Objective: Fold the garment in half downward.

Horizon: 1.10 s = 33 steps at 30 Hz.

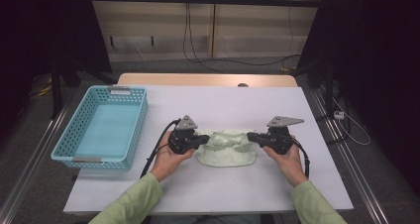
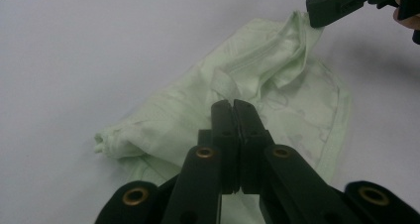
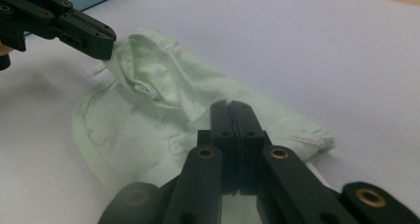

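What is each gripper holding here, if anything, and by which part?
Both hold the pale green garment: the left gripper pinches its bunched upper left edge, the right gripper its upper right edge.

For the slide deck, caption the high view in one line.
Both hand-held grippers, left gripper and right gripper, pinch a crumpled pale green garment on the white table beside a blue basket.

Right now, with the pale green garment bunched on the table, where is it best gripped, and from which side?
Probably at its two raised upper corners, each from its own outer side. The garment lies flat along its lower rounded hem, but the top edge is bunched into thick folds that jaws can pinch. The left gripper and right gripper are shut on those ends, coming in level from left and right.
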Available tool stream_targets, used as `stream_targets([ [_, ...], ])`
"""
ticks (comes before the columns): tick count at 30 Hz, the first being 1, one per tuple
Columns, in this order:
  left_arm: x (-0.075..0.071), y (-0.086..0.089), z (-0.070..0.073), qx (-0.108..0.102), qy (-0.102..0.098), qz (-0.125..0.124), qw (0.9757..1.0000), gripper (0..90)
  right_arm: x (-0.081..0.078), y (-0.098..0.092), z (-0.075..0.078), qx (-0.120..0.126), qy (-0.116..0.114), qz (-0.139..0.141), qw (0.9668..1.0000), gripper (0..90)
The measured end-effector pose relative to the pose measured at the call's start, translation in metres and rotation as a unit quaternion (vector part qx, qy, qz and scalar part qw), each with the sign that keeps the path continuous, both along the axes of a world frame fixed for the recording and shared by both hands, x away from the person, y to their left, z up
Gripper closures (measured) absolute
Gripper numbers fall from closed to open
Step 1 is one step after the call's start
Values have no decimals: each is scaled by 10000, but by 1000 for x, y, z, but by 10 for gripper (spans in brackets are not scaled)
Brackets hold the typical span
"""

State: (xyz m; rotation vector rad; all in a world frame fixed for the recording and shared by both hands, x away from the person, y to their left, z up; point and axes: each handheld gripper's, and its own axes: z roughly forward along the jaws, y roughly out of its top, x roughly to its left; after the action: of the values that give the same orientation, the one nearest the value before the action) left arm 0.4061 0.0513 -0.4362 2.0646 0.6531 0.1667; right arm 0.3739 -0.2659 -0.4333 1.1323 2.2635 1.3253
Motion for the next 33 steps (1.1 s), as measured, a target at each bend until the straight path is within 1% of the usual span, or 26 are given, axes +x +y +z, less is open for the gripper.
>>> stream_targets([
  [4, -2, 1, -1, 20, -1, -34, 10000, 890, -2, 2, -2, -46, 26, 42, 10000, 900],
  [8, -2, 1, -3, 79, 14, -42, 10000, 890, -4, 1, -2, -97, 38, 49, 9999, 900],
  [10, -3, 0, -4, 72, 19, -58, 10000, 889, -5, -1, -3, -99, 47, 31, 9999, 900],
  [11, -4, 0, -4, 114, 18, -79, 9999, 890, -6, -2, -3, -102, 50, 25, 9999, 900],
  [14, -6, -1, -5, 125, 35, -126, 9998, 890, -8, -3, -4, -137, 70, 37, 9999, 900],
  [15, -6, -1, -5, 163, 9, -125, 9998, 889, -8, -3, -4, -137, 77, 46, 9999, 900],
  [22, -9, 0, -9, 217, 64, -185, 9996, 889, -11, -2, -6, -191, 97, 93, 9997, 900],
  [23, -10, 0, -9, 199, 80, -195, 9996, 889, -12, -2, -7, -188, 111, 96, 9997, 900],
  [27, -13, -2, -10, 258, 84, -268, 9993, 889, -12, -2, -8, -213, 144, 118, 9996, 900],
  [31, -16, -2, -11, 376, 78, -325, 9987, 890, -15, -2, -9, -281, 160, 154, 9994, 900],
  [33, -16, -1, -11, 358, 76, -319, 9988, 890, -16, -2, -9, -320, 159, 160, 9992, 900],
])
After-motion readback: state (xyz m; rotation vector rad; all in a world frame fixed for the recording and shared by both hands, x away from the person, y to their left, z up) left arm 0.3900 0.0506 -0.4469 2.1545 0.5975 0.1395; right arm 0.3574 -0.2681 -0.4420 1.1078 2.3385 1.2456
